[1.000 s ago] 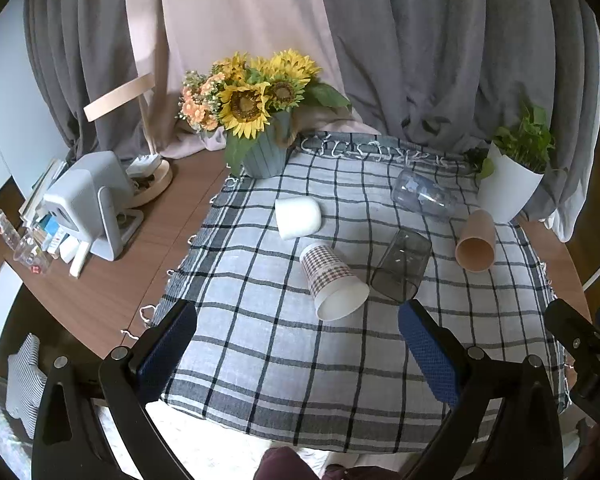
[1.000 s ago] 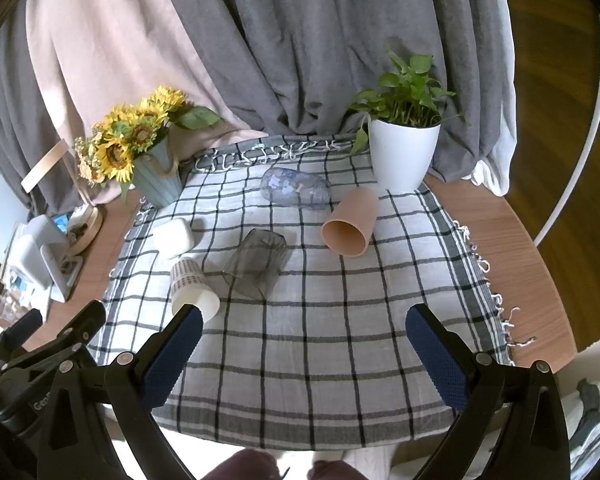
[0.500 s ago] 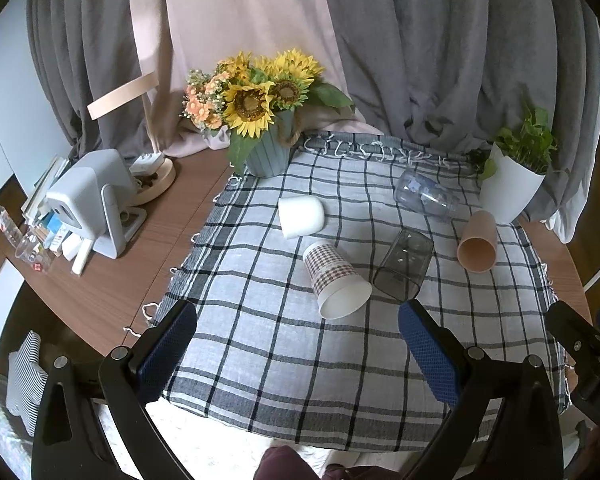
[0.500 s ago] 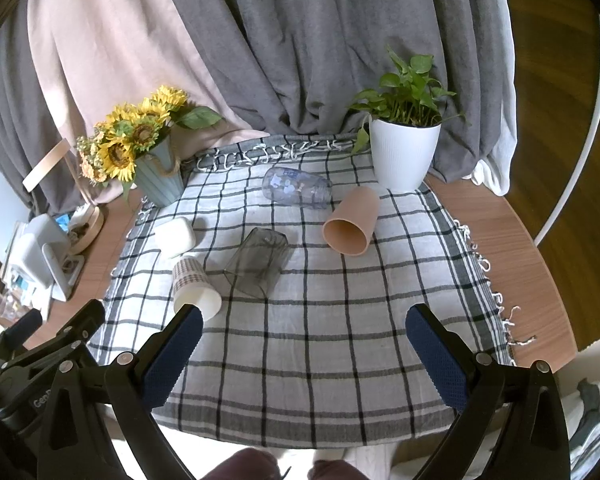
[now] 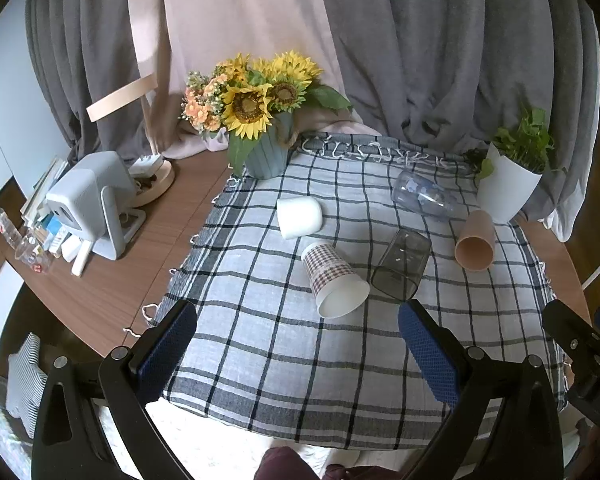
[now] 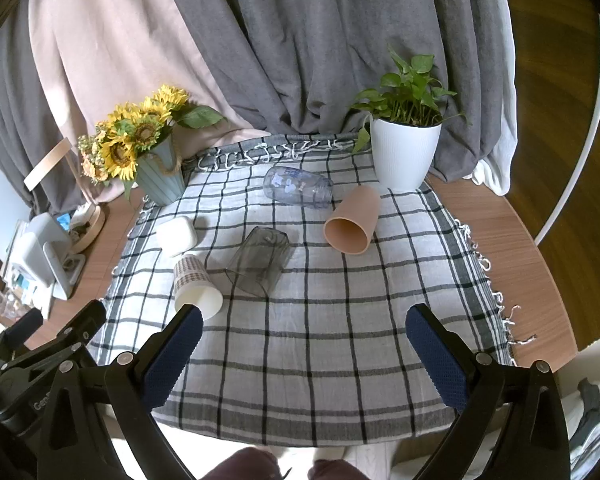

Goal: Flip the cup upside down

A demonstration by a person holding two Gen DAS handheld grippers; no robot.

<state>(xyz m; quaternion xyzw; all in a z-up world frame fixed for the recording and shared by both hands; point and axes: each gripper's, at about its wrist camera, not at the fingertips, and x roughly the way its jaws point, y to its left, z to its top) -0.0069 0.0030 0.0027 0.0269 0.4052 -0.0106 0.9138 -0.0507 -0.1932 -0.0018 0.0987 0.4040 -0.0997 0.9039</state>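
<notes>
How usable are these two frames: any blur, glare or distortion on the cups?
Left wrist view: sharp, evenly daylit; fisheye bends the checked cloth and darkens corners; smoky clear cup readable. Right wrist view: equally sharp; soft shadows only; printed clear cup shows no harsh glare; peach cup crisp.

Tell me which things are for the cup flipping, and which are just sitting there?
For the job: plaid paper cup, white cup, smoky glass, tan cup, clear printed glass.

Just sitting there: sunflower vase, potted plant, checked cloth.
</notes>
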